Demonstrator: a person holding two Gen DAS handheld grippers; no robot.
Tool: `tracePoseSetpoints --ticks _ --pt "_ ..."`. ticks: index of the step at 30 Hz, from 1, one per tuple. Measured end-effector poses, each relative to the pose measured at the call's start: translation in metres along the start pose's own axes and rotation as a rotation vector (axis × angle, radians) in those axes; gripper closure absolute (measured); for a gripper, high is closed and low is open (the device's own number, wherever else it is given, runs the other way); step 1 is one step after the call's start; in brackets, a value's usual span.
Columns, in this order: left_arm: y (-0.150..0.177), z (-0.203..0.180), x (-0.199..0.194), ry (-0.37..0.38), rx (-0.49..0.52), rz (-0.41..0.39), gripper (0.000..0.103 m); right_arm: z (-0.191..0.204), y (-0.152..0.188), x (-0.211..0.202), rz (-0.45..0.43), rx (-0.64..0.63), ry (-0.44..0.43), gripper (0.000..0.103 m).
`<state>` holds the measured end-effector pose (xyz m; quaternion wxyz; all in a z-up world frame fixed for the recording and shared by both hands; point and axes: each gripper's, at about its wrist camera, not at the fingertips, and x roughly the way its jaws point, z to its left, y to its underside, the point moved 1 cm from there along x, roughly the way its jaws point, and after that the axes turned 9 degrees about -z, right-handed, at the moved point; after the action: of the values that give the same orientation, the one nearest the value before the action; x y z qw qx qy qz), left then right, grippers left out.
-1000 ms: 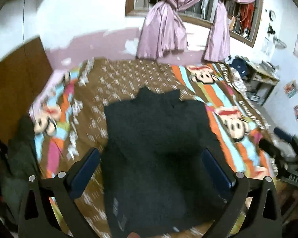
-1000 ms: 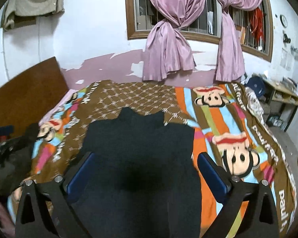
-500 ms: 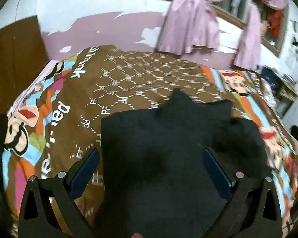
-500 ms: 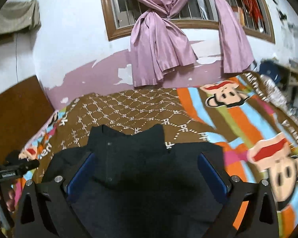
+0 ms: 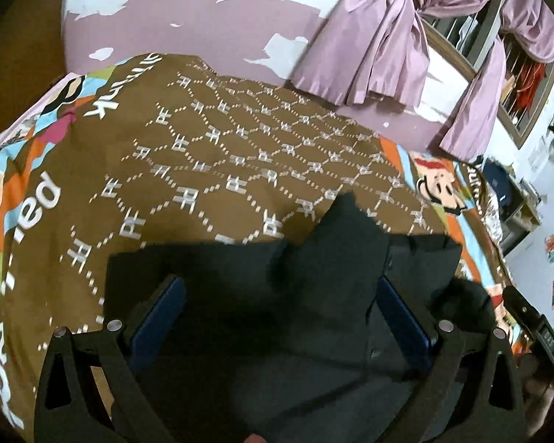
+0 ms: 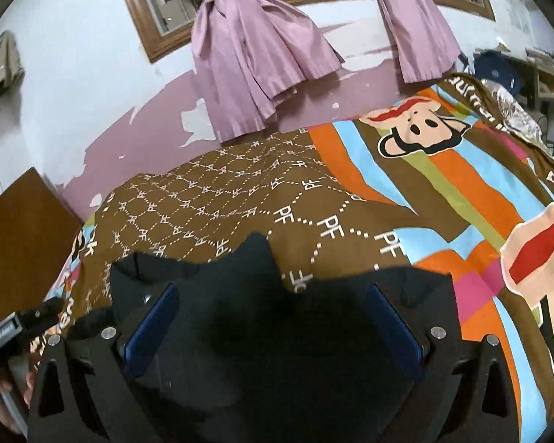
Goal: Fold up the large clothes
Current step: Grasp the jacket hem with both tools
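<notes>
A large black garment (image 5: 262, 295) lies spread on the bed, its collar pointing to the far wall; it also shows in the right wrist view (image 6: 277, 332). My left gripper (image 5: 277, 317) is open and empty, hovering low over the garment's upper left part. My right gripper (image 6: 273, 325) is open and empty, low over the upper right part near the collar (image 6: 256, 254). The right gripper's body shows at the right edge of the left wrist view (image 5: 532, 325), and the left one at the left edge of the right wrist view (image 6: 11, 328).
The bed is covered by a brown and striped cartoon-monkey blanket (image 5: 210, 155) (image 6: 443, 184). A wooden headboard (image 6: 14, 243) stands at the left. Pink curtains (image 6: 262, 48) hang on the far wall. A cluttered desk (image 5: 513, 199) stands at the right.
Both grippers have dropped lower and moved forward toward the garment's collar end. The garment now fills the lower part of both views. Both jaws stay open.
</notes>
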<state>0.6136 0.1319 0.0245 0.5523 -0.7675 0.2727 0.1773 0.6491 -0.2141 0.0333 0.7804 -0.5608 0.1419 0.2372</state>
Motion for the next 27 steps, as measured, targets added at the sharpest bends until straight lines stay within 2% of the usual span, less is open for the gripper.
tracePoseSetpoints --ticks 6,8,11,15,18,19,20,21,22,23,24,27 --pt "-0.019 -0.019 0.017 0.009 -0.024 0.010 0.002 -0.010 -0.015 0.036 0.044 0.073 0.015 0.002" --pt "-0.018 -0.024 0.028 -0.007 -0.052 0.026 0.002 -0.016 -0.014 0.050 0.060 0.130 0.002 0.014" --pt "-0.019 -0.027 0.045 -0.015 -0.096 0.043 0.003 -0.019 -0.009 0.064 0.078 0.178 -0.019 0.024" --pt "-0.018 -0.031 0.059 -0.022 -0.100 0.018 0.003 -0.013 -0.007 0.077 0.099 0.171 -0.067 0.024" --pt "-0.016 -0.034 0.073 -0.032 -0.094 0.017 0.003 -0.012 -0.006 0.084 0.097 0.170 -0.066 0.025" --pt "-0.015 -0.036 0.077 -0.035 -0.094 0.012 0.005 -0.012 -0.003 0.087 0.105 0.173 -0.067 0.033" --pt "-0.015 -0.037 0.080 -0.036 -0.095 0.007 0.008 -0.012 0.000 0.091 0.133 0.168 -0.075 0.052" --pt "-0.014 -0.038 0.084 -0.030 -0.094 0.011 0.029 -0.014 0.004 0.094 0.167 0.160 -0.089 0.063" --pt "-0.012 -0.039 0.088 -0.037 -0.083 0.024 0.067 -0.016 0.009 0.095 0.201 0.154 -0.114 0.078" --pt "-0.010 -0.039 0.093 -0.065 -0.058 0.056 0.084 -0.020 0.012 0.090 0.216 0.150 -0.135 0.083" --pt "-0.007 -0.040 0.097 -0.116 -0.013 0.102 0.090 -0.022 0.015 0.083 0.215 0.139 -0.155 0.086" --pt "0.001 -0.046 0.078 -0.059 0.089 0.056 0.095 -0.019 0.023 0.048 0.207 0.039 -0.203 0.091"
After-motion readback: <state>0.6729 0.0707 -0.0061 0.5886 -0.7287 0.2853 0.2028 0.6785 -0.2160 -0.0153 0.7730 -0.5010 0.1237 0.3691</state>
